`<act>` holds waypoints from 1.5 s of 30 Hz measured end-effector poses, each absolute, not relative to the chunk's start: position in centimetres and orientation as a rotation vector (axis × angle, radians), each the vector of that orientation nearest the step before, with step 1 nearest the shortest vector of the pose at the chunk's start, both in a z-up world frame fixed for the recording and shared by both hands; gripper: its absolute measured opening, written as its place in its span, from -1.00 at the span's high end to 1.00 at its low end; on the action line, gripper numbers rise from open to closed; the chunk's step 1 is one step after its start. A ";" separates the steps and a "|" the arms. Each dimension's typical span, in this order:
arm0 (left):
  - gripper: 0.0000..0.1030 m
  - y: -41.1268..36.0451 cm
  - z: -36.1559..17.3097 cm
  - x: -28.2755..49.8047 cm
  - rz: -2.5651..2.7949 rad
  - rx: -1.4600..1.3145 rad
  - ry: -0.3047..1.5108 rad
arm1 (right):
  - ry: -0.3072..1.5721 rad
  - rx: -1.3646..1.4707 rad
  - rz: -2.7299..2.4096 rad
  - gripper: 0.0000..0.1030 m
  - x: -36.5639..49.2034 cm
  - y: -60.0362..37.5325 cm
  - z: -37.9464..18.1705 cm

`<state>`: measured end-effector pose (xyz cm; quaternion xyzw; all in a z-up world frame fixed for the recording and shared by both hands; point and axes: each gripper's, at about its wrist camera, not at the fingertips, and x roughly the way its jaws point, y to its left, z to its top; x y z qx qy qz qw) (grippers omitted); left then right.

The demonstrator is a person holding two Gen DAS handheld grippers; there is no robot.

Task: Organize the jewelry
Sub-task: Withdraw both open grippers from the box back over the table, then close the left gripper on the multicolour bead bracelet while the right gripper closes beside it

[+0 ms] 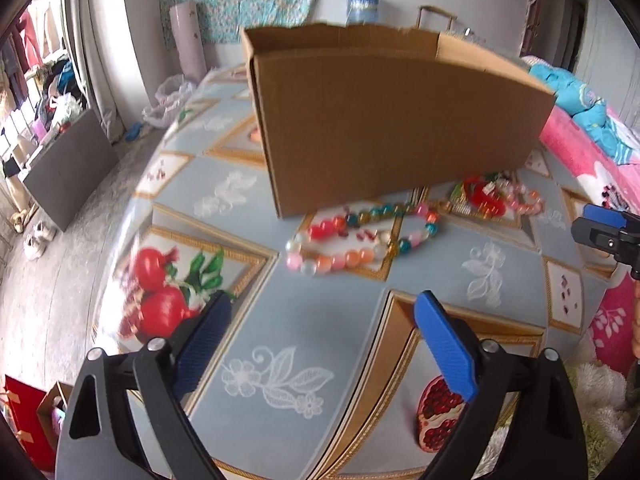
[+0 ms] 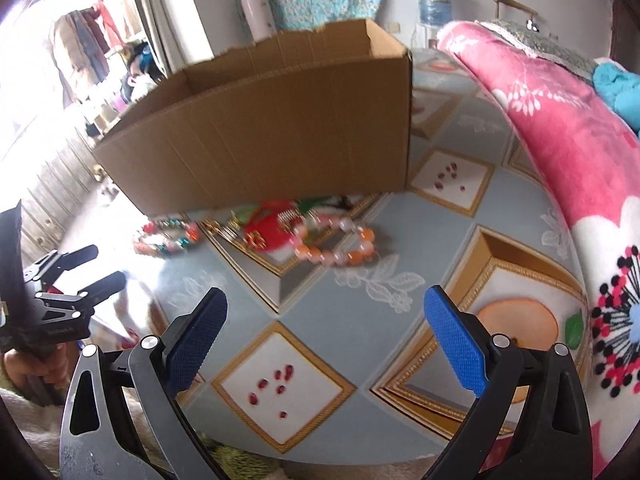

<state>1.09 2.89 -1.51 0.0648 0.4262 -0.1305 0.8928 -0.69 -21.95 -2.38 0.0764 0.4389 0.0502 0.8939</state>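
Two strands of beads and one red trinket lie on the round table with the glossy blue, gold-framed pomegranate-print cover (image 1: 320,328), and both views take them in past blue-padded fingers. From the left wrist, the open brown cardboard box (image 1: 384,120) stands upright on the far half of the table, its near wall rising just behind the jewellery. The multicoloured bead necklace of pink, orange, teal and pearly white beads (image 1: 360,240) lies in a loose loop just before the box's near corner, flat on the cover. To its right, close against the box's foot, sits the red and gold ornament (image 1: 484,196), with the pink and orange bead bracelet (image 1: 524,200) beside it, both blurred. The left gripper (image 1: 324,312) hangs above bare cloth short of the necklace, its fingers spread wide with nothing between them. The right gripper (image 1: 604,232) shows only as a tip at the right edge. A pink flowered blanket (image 1: 580,148) lies past the table on the right. From the right wrist, the same box (image 2: 272,136) blocks the far side. The bracelet (image 2: 340,244) forms a ring on the cover just before it, touching the ornament (image 2: 268,228); the necklace (image 2: 168,236) lies further left, washed out by glare. The right gripper (image 2: 324,308) is spread wide and empty over the cloth, well short of the bracelet. The left gripper (image 2: 94,268) juts in at the left, its fingers apart, held by a hand (image 2: 24,368).
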 end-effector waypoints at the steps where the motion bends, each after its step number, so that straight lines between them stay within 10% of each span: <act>1: -0.68 2.8 -1.1 1.2 -0.286 0.138 0.865 | 0.895 0.178 0.134 -0.82 -0.6 -21.8 -2.1; 12: 0.10 4.2 -1.1 4.4 -0.286 0.066 0.893 | 0.875 0.321 0.423 -0.17 2.4 -16.6 -1.7; 21: 0.24 4.6 -2.7 6.7 -0.272 0.095 0.970 | 0.974 0.293 0.436 0.62 6.7 -11.8 -3.2; 34: 0.31 4.1 -3.0 7.1 -0.272 0.173 0.974 | 1.049 0.117 0.343 0.91 7.7 -8.0 -2.9; 45: 0.82 3.6 -3.0 6.8 -0.279 0.174 0.947 | 1.064 0.090 0.333 1.00 8.1 -6.5 -2.5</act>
